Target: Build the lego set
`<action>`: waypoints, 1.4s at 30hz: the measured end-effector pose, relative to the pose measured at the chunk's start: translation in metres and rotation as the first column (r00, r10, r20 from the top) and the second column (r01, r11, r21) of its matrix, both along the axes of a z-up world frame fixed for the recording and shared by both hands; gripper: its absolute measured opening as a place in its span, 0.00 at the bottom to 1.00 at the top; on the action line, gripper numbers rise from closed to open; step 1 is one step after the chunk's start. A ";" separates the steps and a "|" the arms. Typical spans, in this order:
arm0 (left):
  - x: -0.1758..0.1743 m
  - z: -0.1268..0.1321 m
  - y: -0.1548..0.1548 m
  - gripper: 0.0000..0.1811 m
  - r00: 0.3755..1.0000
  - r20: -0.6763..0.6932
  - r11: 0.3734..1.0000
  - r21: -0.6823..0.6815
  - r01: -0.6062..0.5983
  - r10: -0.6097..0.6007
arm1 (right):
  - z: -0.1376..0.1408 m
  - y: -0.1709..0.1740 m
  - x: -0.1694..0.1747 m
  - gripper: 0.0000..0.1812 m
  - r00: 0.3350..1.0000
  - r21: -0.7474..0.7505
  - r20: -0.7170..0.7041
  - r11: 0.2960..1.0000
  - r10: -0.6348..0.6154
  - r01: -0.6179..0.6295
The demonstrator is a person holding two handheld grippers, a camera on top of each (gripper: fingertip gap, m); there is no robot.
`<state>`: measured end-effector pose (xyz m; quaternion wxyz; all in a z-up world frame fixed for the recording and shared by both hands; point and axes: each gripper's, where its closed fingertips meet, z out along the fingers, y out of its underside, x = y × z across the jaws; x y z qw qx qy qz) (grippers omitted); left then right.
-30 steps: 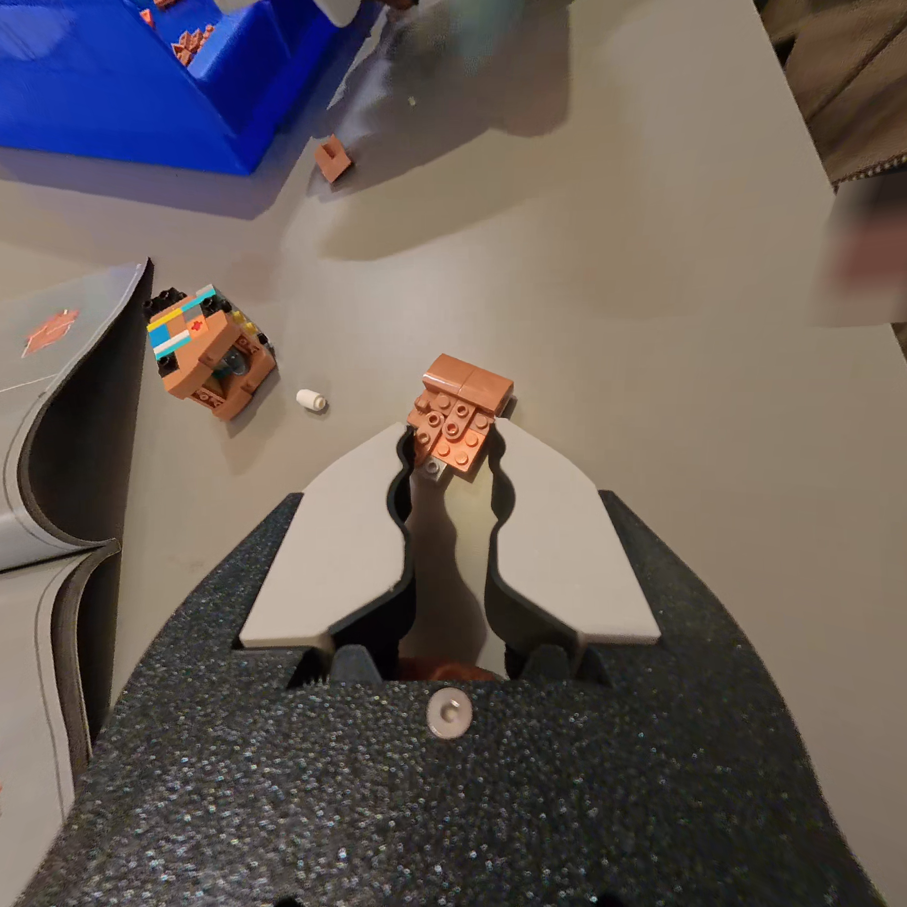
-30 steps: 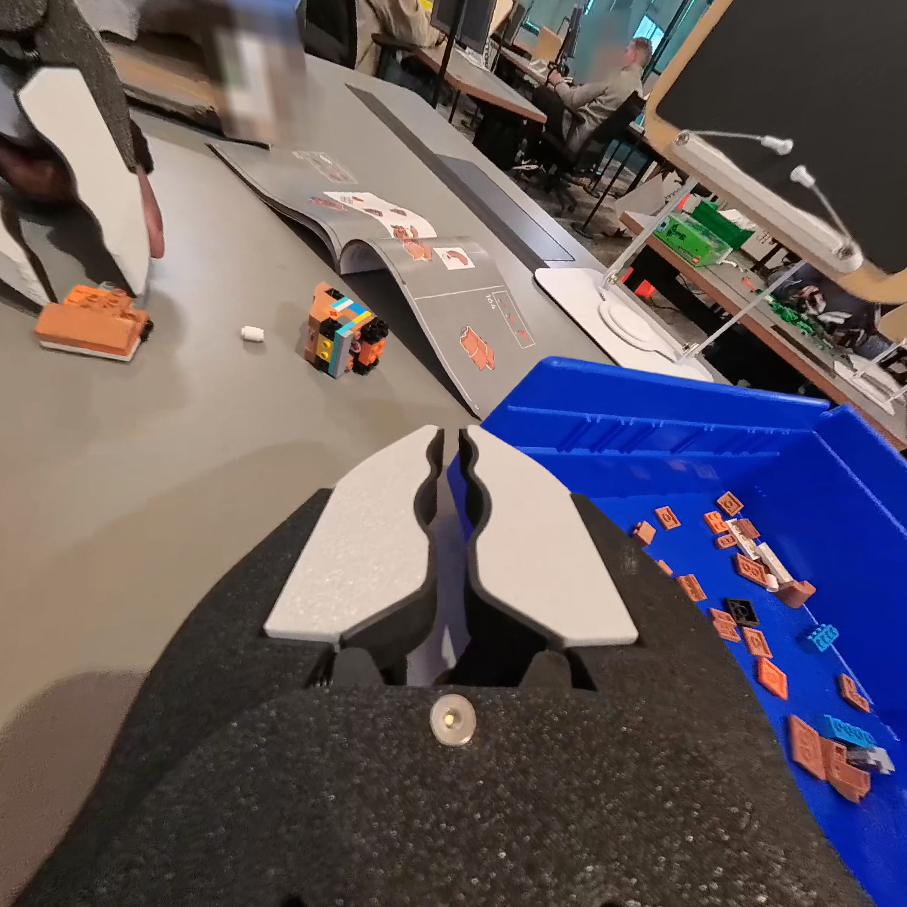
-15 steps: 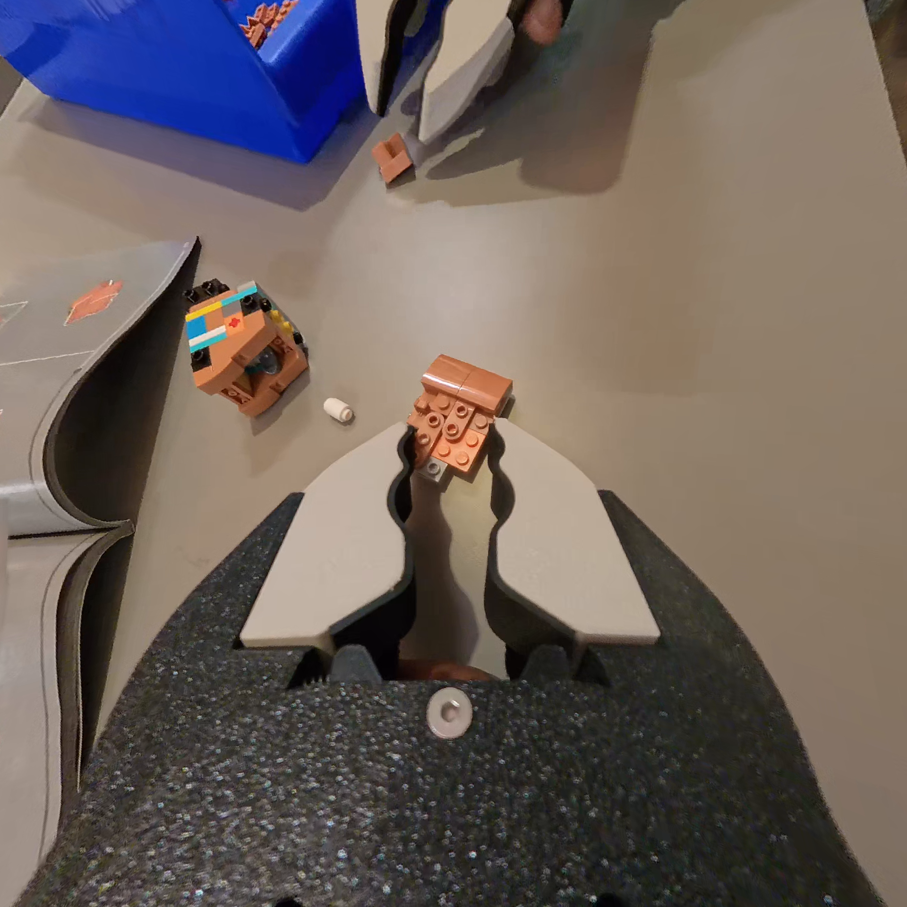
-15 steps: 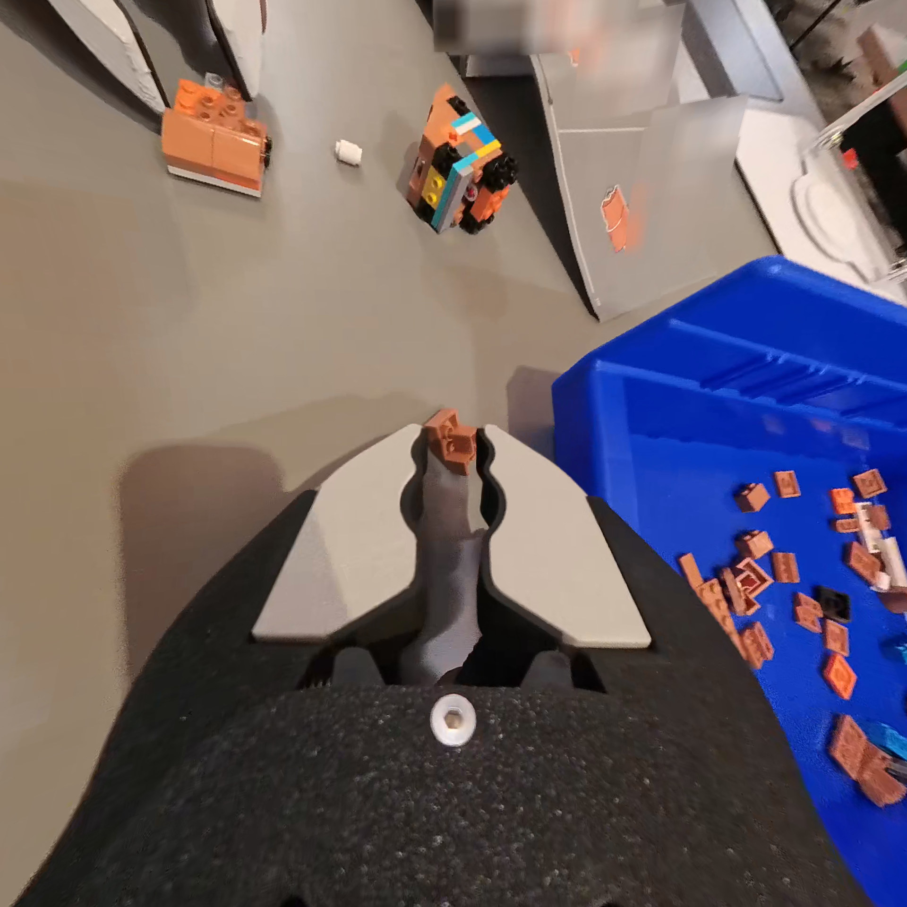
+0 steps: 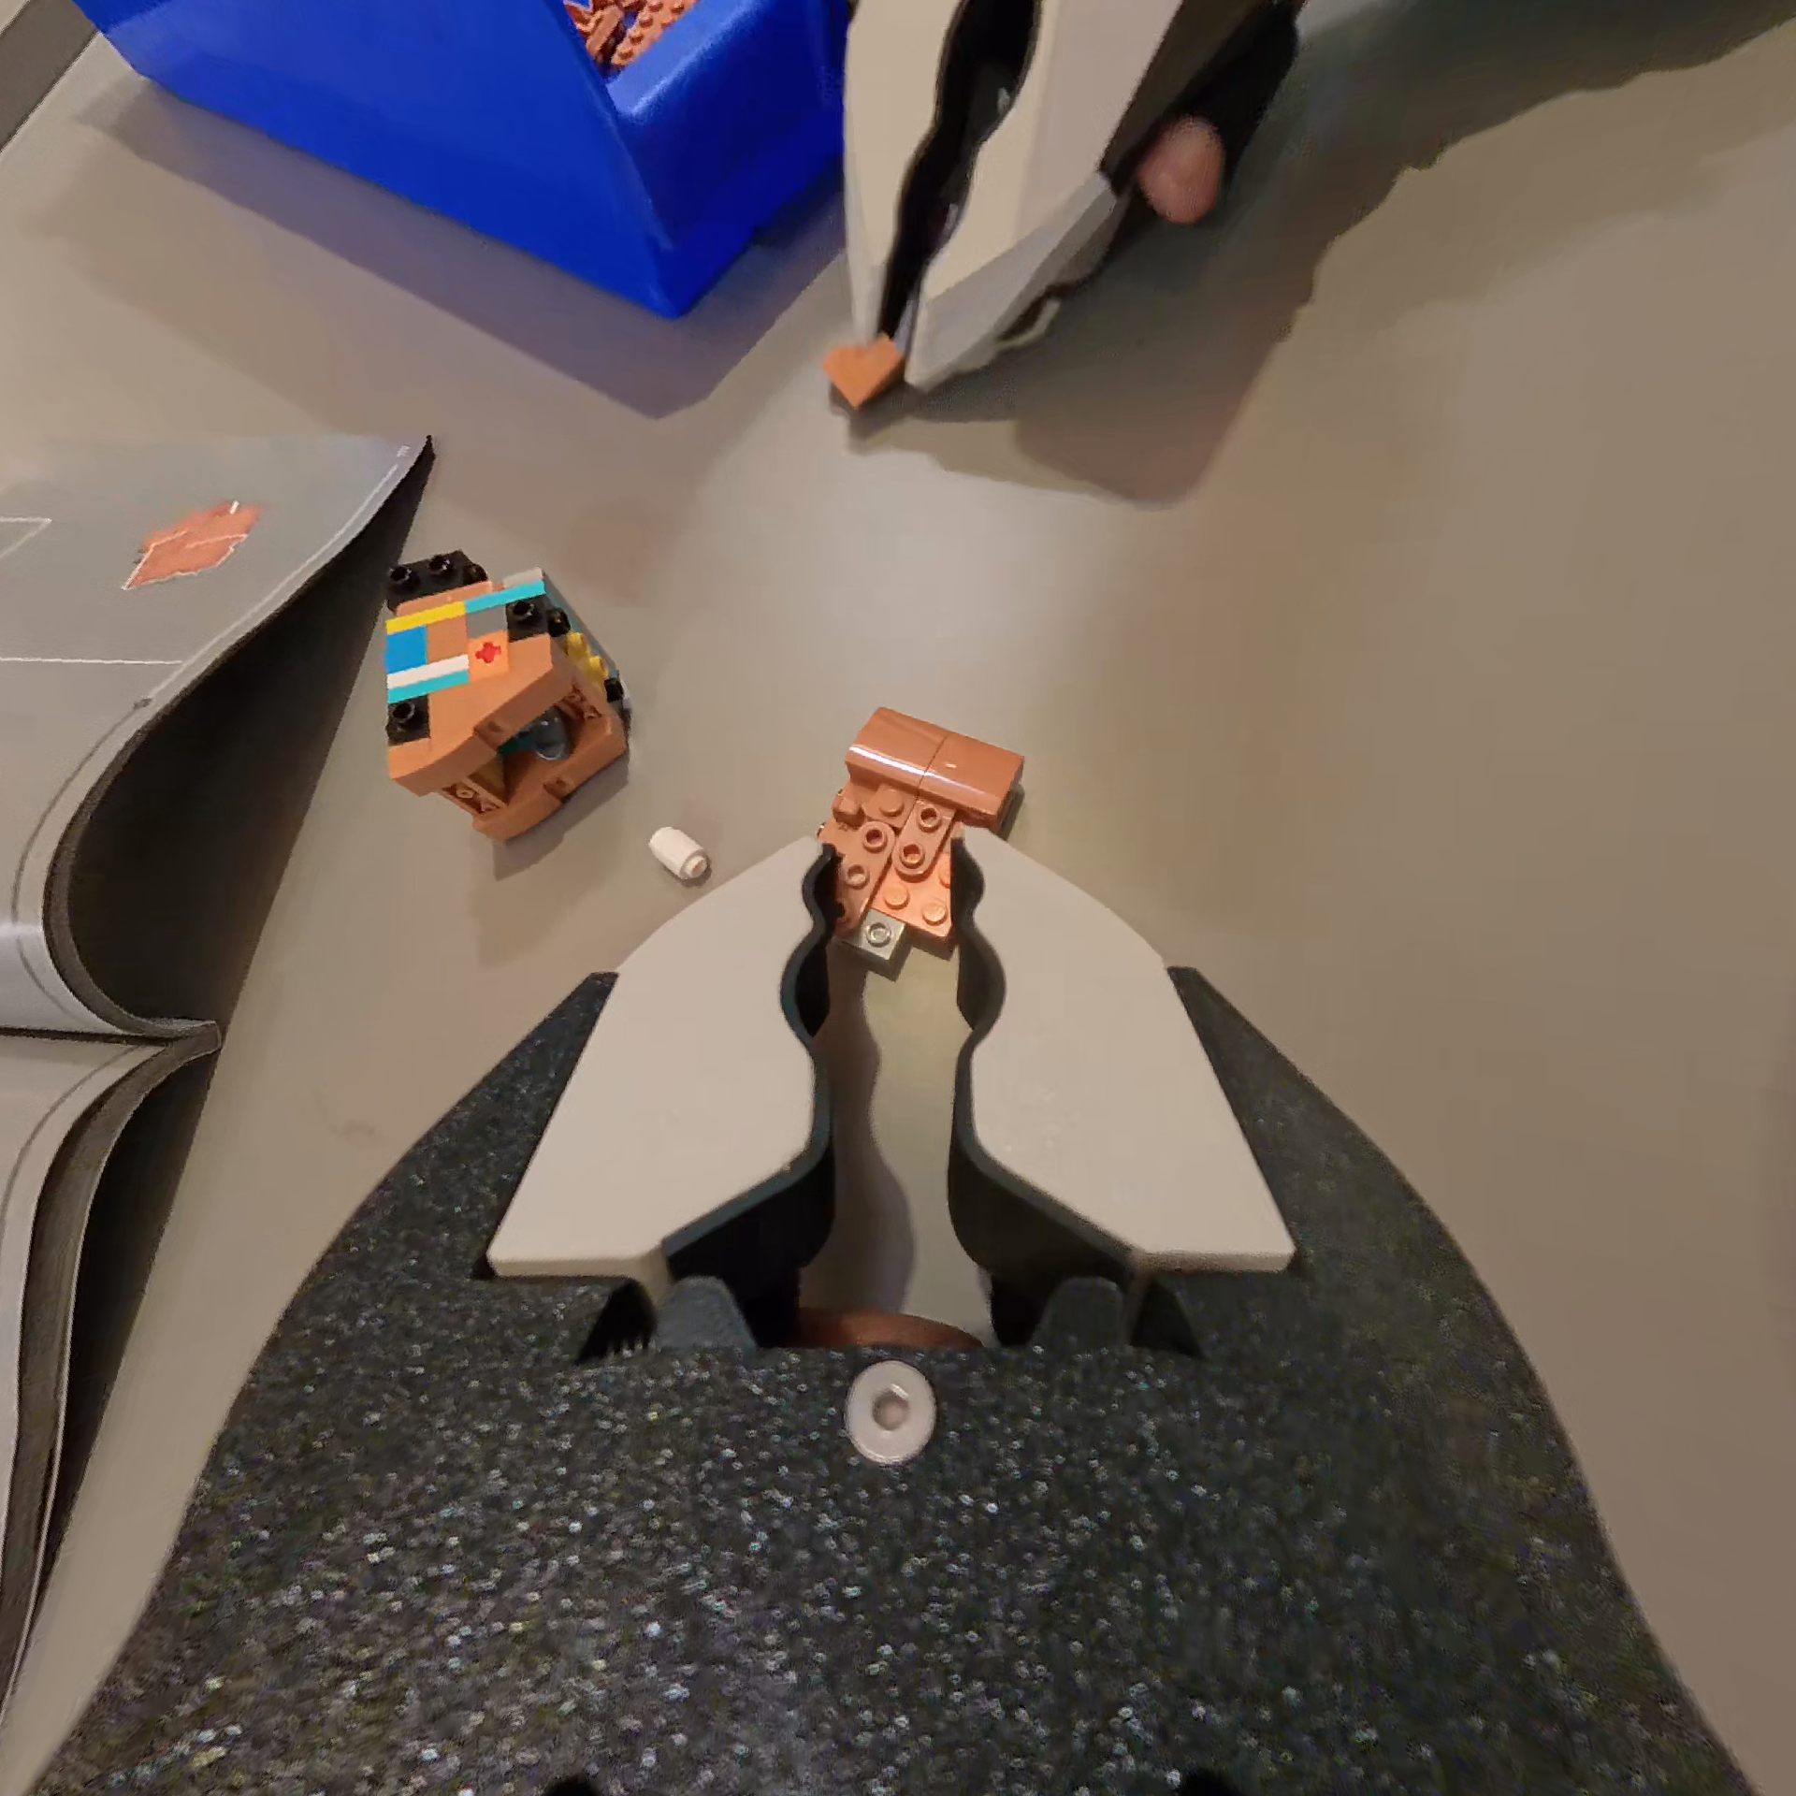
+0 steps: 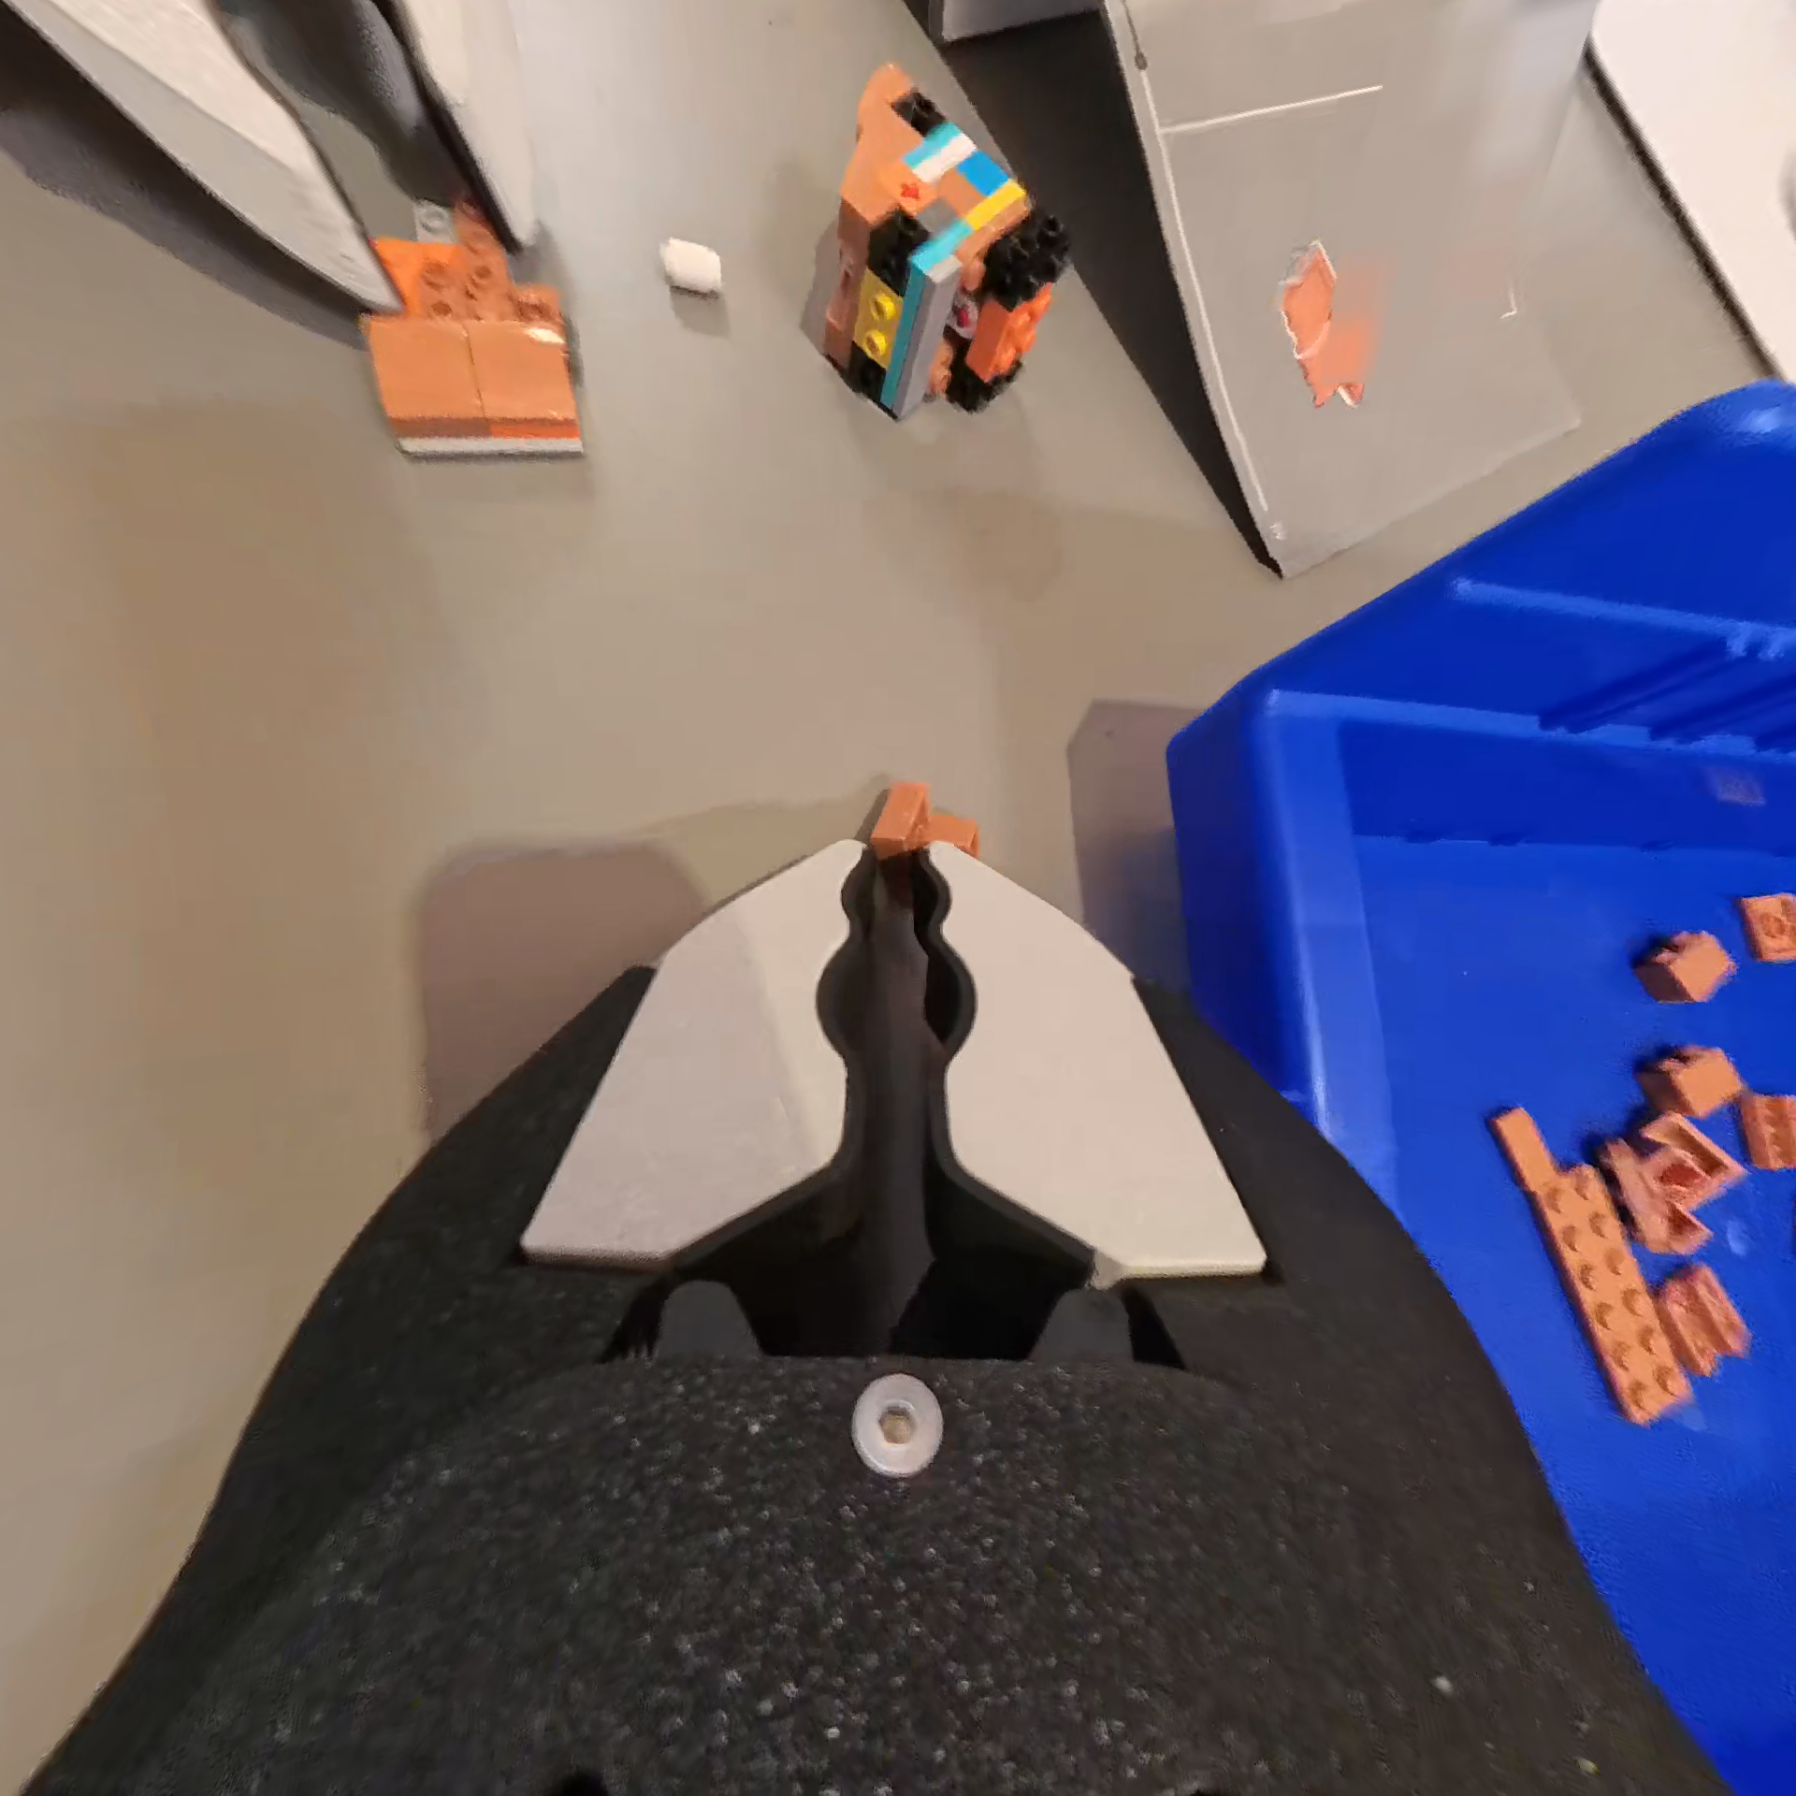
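My left gripper (image 5: 889, 860) is shut on a brown studded plate assembly (image 5: 918, 826) with two smooth sloped bricks, resting on the grey table (image 5: 1361, 777). It also shows in the right wrist view (image 6: 476, 360). My right gripper (image 6: 909, 850) is shut on a small brown brick (image 6: 914, 821) at its tips, just above the table beside the blue bin. In the left wrist view the right gripper (image 5: 899, 355) pinches that brick (image 5: 860, 369) at the far side. A multicoloured block build (image 5: 496, 695) lies left of the assembly.
A blue bin (image 6: 1516, 875) holding several loose brown pieces (image 6: 1652, 1215) stands at the right in the right wrist view. An open instruction booklet (image 5: 126, 700) curls at the left. A small white round piece (image 5: 678, 855) lies between the build and the assembly. My hands' fingertips stand some 12 cm from each other.
My right gripper swung down from the bin's edge to the table, closed on the small brown brick and holds it. My left gripper stayed shut on the assembly, edging closer to the bin.
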<state>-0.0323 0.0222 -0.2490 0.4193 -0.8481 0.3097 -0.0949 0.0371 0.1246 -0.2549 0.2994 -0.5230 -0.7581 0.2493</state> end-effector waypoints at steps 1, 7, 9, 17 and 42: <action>0.001 0.000 0.001 0.12 1.000 0.005 1.000 -0.005 -0.008 0.008 | 0.001 -0.008 -0.001 0.04 1.000 -0.051 -0.001 0.998 0.021 -0.021; 0.004 0.009 0.005 0.17 0.999 -0.027 0.998 0.054 -0.019 0.021 | 0.023 -0.066 -0.009 0.04 0.987 -0.385 -0.059 0.909 0.147 -0.159; 0.005 0.017 0.003 0.19 0.999 -0.037 0.995 0.097 0.009 -0.005 | 0.029 -0.081 -0.012 0.03 0.982 -0.475 -0.073 0.860 0.175 -0.188; 0.034 0.034 -0.008 0.23 0.968 -0.170 0.926 0.302 0.227 -0.182 | 0.059 -0.121 -0.022 0.03 0.964 -0.798 -0.134 0.551 0.230 -0.242; 0.024 0.019 -0.020 0.07 0.984 0.078 0.986 0.061 0.155 -0.159 | 0.046 -0.100 -0.047 0.09 0.991 -0.766 -0.090 0.629 0.101 -0.134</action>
